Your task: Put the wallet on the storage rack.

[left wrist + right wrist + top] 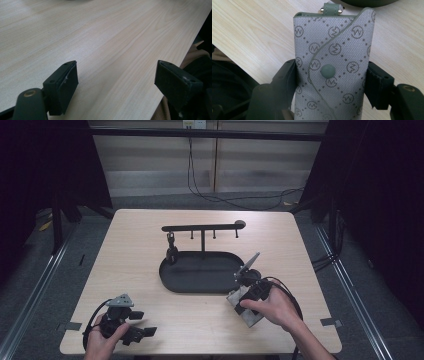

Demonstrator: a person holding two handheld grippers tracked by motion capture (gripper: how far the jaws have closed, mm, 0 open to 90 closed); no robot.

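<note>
Pale wood surface [130, 270] carries the right tool [331, 80] clamped on a grey key pouch [332, 62]; left tool [116, 82] gapes empty; pouch may slip, pinched low.

Right gripper [332, 82] jaws clamp grey patterned key case [333, 62] (snap button centred) above wooden table [252, 32].
</note>
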